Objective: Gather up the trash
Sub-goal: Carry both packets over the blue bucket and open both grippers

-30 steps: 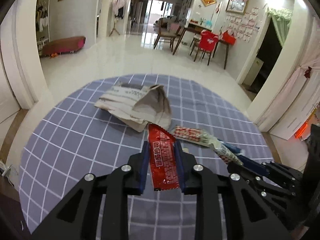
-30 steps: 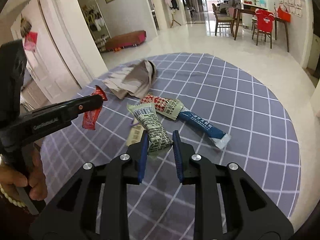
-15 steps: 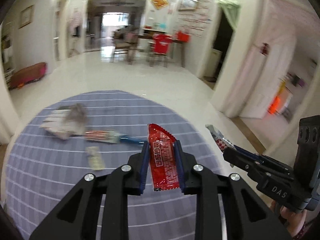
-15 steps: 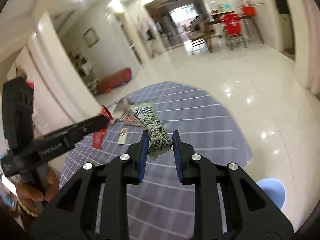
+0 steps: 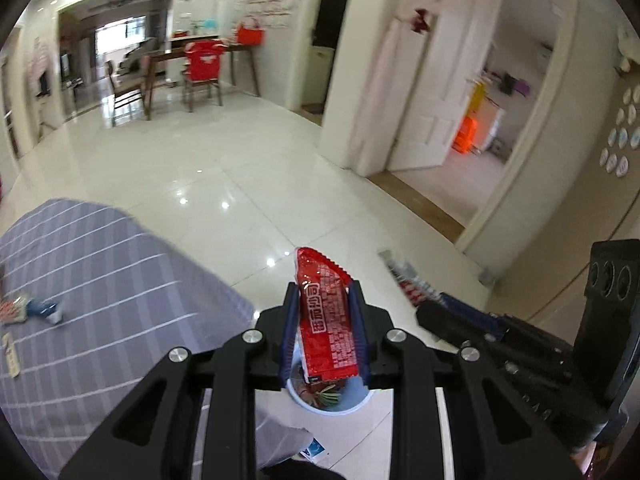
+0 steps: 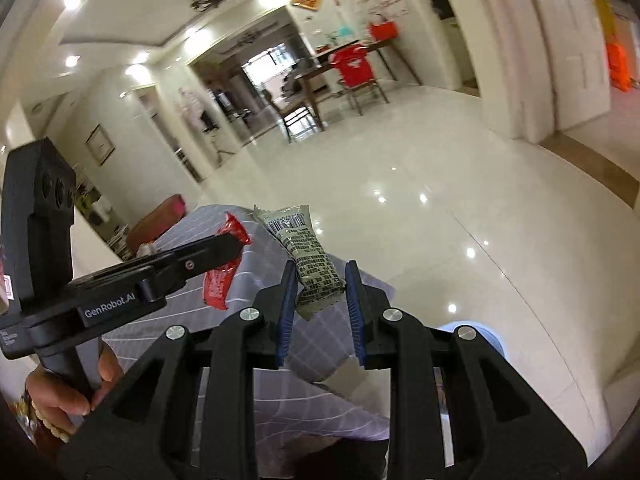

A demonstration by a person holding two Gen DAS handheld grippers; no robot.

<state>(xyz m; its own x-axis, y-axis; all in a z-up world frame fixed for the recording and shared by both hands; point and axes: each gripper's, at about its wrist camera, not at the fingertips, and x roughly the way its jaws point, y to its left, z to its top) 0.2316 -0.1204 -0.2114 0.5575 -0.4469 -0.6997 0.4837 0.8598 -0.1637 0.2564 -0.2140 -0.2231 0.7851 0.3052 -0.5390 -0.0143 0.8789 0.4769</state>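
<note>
My left gripper is shut on a red snack wrapper that stands up between its blue pads. It hangs just above a small white bin holding some trash. My right gripper is shut on a grey-green printed wrapper. In the left wrist view the right gripper shows to the right with its wrapper blurred. In the right wrist view the left gripper and the red wrapper sit to the left, held by a hand.
The grey checked rug lies to the left, with a blue-ended wrapper and a paper strip on it. Glossy white floor tiles spread ahead. The bin's light-blue rim shows low right. Doorways and a dining table stand farther off.
Both grippers have swung to the right, off the rug and over the tiled floor, each keeping its wrapper. The bin has come into view beneath them. The rug's trash has slid to the left edge.
</note>
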